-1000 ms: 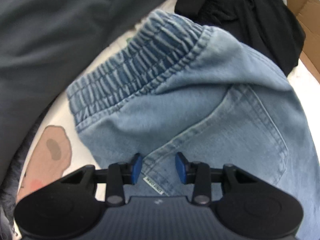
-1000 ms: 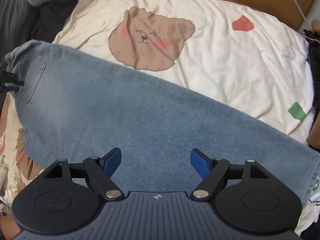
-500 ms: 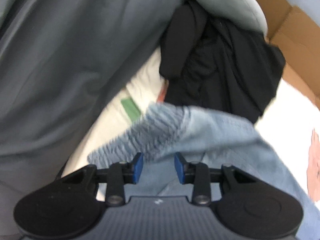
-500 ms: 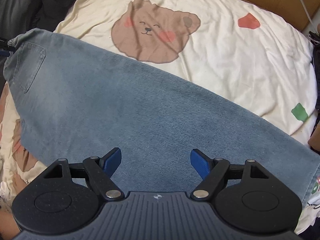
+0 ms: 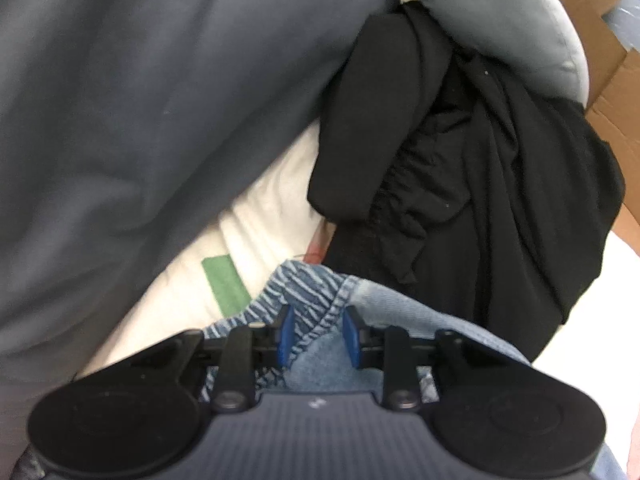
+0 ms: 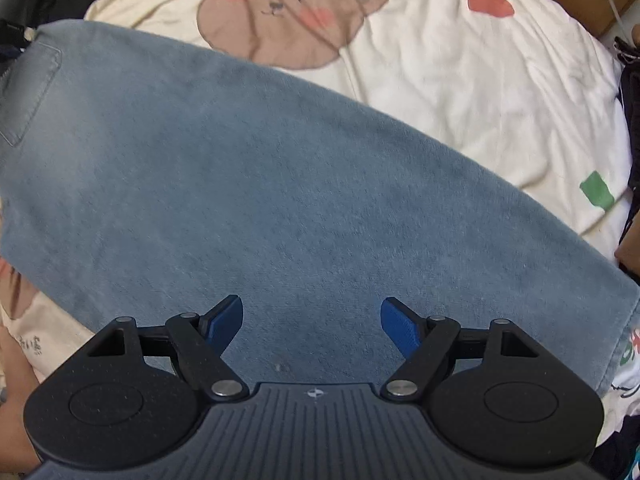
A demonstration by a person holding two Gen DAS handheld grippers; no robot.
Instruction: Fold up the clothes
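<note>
While the left claw [image 5: 314, 334] closes in on the jeans' [image 6: 280, 184] waistband [image 5: 304, 292], the right claw [image 6: 312, 324] hangs above the leg with its jaws wide apart and nothing between them. In the left wrist view the blue pads have just been closing, and the bunched elastic waistband sits between them; the pads look to be touching the cloth, though a firm pinch cannot be confirmed. At 10 o'clock of that claw lies a grey garment [image 5: 140, 120], at 12 o'clock a strip of bedsheet [image 5: 272, 200] with a green patch, at 1 o'clock a black heap [image 5: 460, 168] under a pale cushion [image 5: 512, 28], and cardboard [image 5: 600, 72] at 2 o'clock. In the right wrist view the jeans stretch flat across the bed from 9 o'clock, where a back pocket [image 6: 28, 92] shows, to the hem at 3 o'clock; a bear print [image 6: 288, 12] sits at 12 o'clock. The step in hand appears to be taking hold of the waist end before a lengthwise fold. The next move likely calls for a secure grip on the waistband, and for the right claw to drop and close on the leg so both ends can be lifted together.
</note>
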